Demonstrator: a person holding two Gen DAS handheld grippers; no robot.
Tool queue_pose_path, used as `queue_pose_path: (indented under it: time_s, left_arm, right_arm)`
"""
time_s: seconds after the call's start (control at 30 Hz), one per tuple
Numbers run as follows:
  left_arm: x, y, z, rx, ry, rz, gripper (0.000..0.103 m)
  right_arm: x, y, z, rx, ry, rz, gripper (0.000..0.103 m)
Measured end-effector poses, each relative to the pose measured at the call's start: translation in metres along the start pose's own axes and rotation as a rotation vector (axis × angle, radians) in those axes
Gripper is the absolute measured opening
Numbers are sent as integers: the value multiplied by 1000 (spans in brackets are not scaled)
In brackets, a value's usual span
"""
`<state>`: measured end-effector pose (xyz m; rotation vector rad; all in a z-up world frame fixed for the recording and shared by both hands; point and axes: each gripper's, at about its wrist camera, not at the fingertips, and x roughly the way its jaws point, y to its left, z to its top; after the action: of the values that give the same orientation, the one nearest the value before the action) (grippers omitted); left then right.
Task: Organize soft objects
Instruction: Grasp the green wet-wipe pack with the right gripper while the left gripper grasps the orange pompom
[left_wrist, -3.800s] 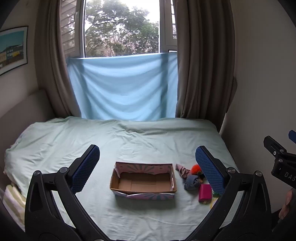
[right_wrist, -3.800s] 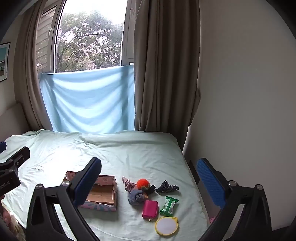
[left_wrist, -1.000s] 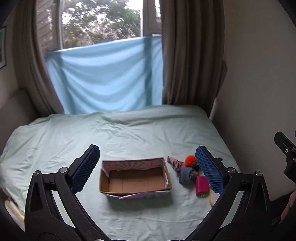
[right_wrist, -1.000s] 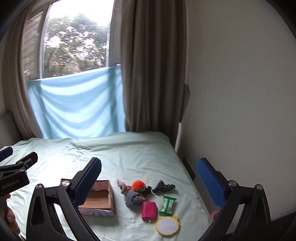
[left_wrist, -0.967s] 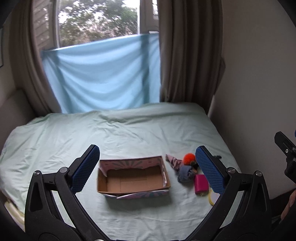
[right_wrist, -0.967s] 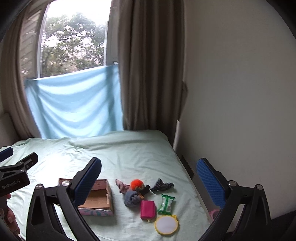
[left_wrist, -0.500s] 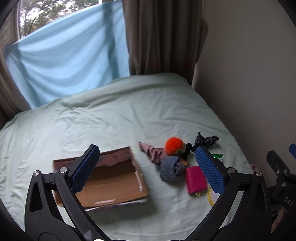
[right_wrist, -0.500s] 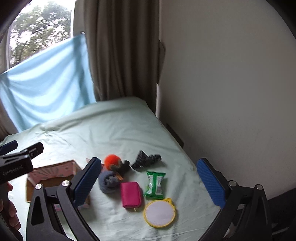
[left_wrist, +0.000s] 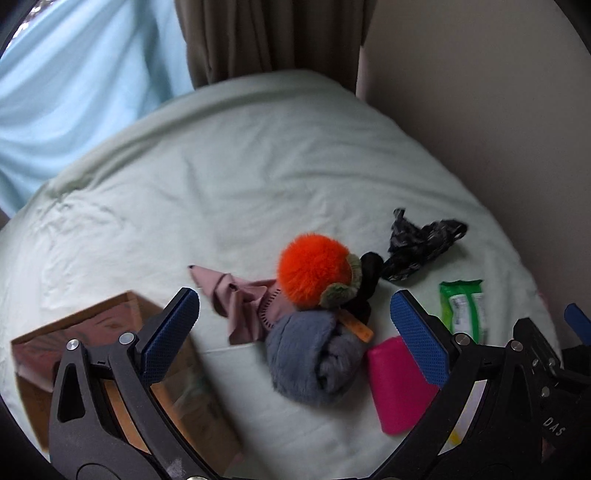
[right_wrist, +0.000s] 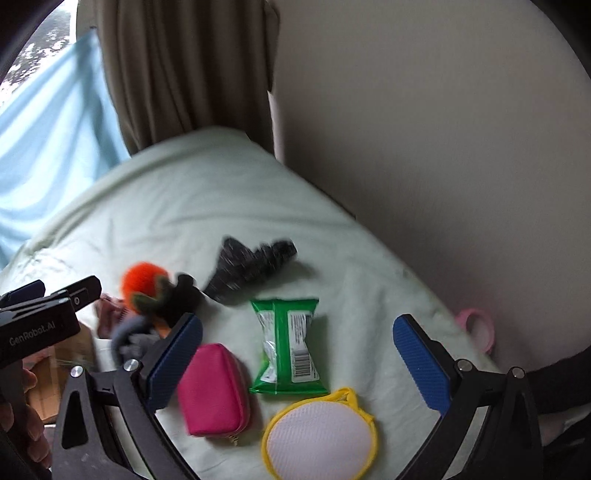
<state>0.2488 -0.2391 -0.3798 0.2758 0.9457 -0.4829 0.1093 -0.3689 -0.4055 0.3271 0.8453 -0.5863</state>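
- We held the left gripper (left_wrist: 293, 332) with its jaws spread wide and grasping nothing, low over the pale green bed sheet (left_wrist: 229, 177).
- The grey-blue fluffy rolled bundle (left_wrist: 314, 360) lay between the left jaws, slightly toward the 1 o'clock side of centre in the left wrist view; we judged it the likeliest first pick.
- Its long axis ran roughly from 11 to 5 o'clock, so it sat across the jaw gap at a slant.
- Touching it at 12 o'clock was the orange fur pompom (left_wrist: 314, 269), with a black fuzzy piece (left_wrist: 369, 280) against the pompom's 3 o'clock side.
- A dusty-pink folded cloth (left_wrist: 240, 301) spread out toward 10 o'clock from the bundle.
- The open cardboard box with pink patterned sides (left_wrist: 85, 325) sat at 8 o'clock, partly behind the left jaw; we took it for the destination.
- We held the right gripper (right_wrist: 297, 363) released too, jaws wide and empty.
- Between the right jaws lay the green plastic wipes packet (right_wrist: 290, 347), long axis 12 to 6 o'clock, the magenta zip pouch (right_wrist: 214, 391) at 8 o'clock and the yellow-rimmed white mesh round (right_wrist: 319, 435) at 6 o'clock.
- The black-and-grey patterned scrunched cloth (right_wrist: 251, 266) lay beyond them at 11 o'clock.
- We judged the left hand nearer the bundle, and that it might drag the pompom along.
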Motion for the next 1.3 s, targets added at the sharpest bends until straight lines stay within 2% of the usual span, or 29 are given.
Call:
queue_pose_path:
  time_s: [0.23, 0.33, 0.4, 0.47, 0.6, 0.67, 0.77, 0.9, 1.0, 1.3]
  left_arm:
    - [52, -10, 3, 41, 14, -2, 99]
    - [67, -11, 9, 39, 22, -9, 98]
    - [78, -12, 12, 36, 35, -16, 95]
    - [89, -12, 14, 36, 54, -25, 83]
    - [105, -12, 12, 29, 88, -45, 67]
    - [110, -13, 11, 36, 103, -55, 52]
    - [118, -14, 9, 43, 126, -71, 38]
    - [115, -13, 9, 36, 106, -86, 33]
    - [110, -13, 10, 37, 93, -91, 32]
    - [65, -17, 20, 22, 35, -91, 32]
  right_arm:
    - [62, -2, -19, 20, 76, -28, 102]
    - [80, -2, -22, 23, 102, -29, 98]
    - [91, 0, -23, 17, 121, -38, 91]
    - [103, 3, -24, 9, 140, -36, 84]
    - [115, 8, -26, -8, 168, -33, 70]
    - [118, 8, -26, -11, 174, -44, 63]
    - [120, 10, -26, -9, 185, -27, 46]
    - [119, 15, -24, -30, 184, -24, 35]
    - [118, 15, -22, -24, 176, -10, 32]
    - [79, 5, -11, -26, 111, 23, 29]
